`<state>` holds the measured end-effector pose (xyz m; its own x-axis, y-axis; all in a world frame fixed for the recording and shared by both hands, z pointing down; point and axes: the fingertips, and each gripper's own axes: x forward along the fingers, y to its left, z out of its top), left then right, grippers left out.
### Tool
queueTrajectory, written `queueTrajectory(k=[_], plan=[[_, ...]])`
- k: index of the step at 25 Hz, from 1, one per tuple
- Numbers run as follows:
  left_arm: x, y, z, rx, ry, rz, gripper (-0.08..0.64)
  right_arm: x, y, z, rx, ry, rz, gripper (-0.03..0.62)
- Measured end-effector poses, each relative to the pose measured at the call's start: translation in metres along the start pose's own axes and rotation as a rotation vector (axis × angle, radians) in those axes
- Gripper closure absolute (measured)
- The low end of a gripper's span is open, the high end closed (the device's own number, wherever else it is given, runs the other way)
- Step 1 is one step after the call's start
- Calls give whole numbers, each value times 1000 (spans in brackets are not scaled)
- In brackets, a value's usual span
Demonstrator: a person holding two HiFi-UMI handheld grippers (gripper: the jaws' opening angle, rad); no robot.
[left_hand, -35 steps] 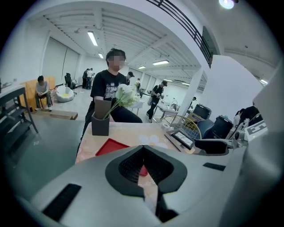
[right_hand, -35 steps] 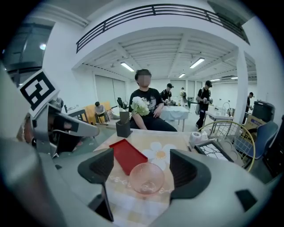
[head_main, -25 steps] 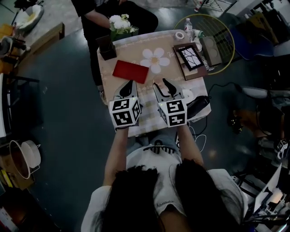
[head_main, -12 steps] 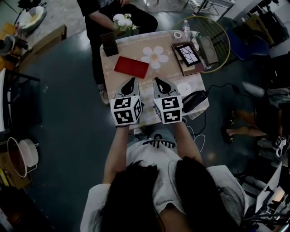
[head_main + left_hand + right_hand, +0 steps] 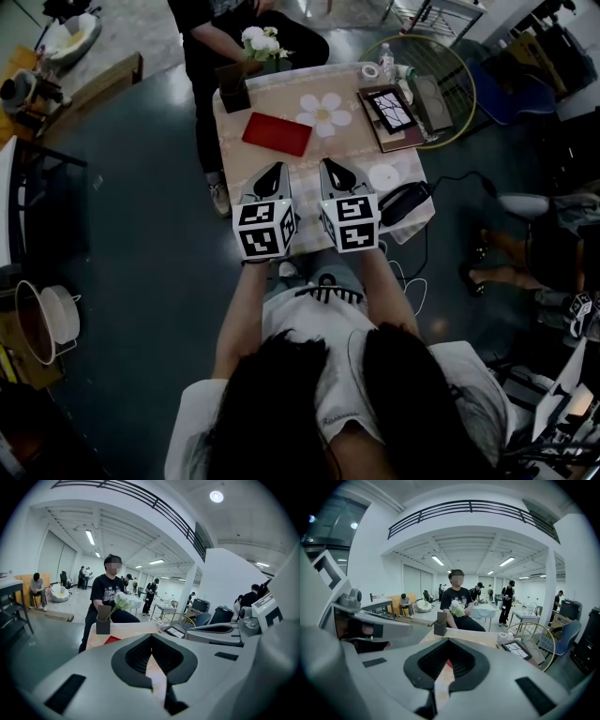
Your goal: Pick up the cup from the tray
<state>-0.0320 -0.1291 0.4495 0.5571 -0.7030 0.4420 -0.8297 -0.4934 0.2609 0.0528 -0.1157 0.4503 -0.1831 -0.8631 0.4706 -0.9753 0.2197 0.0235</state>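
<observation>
Nearest me, both tools hover over the near edge of the table (image 5: 366, 155), side by side and pointing away from me. My left gripper (image 5: 274, 169) has its jaws together with nothing between them; its own view shows only a sliver of tabletop through the slit. My right gripper (image 5: 333, 167) is closed the same way and just as empty. So nothing is in hand yet, and I judge the task not started: the reach, the grip and the lift are all still to come.

Just beyond the right gripper, near the right edge, sits a small pale round thing (image 5: 382, 176), which I take for the cup, though from above it is too small to be sure. It lies beside a dark object (image 5: 405, 201) at the near right corner. The flat red tray (image 5: 277, 133) lies farther in toward the left edge, and I can see nothing standing on it. Past it come a flower-shaped mat (image 5: 324, 113) and a framed panel (image 5: 392, 112). A holder of white flowers (image 5: 246, 66) marks the far left corner. For a grasp, one gripper must first open.
</observation>
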Motion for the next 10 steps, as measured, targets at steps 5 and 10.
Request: queueTrajectory(k=[5,10], plan=[[-5,-1,-4,14,7,-14,554,-4,5,-2,-13,3,-2,584],[-13,2,1,22,-4,-6,554,-8,10,3,-21,1,-8,584]])
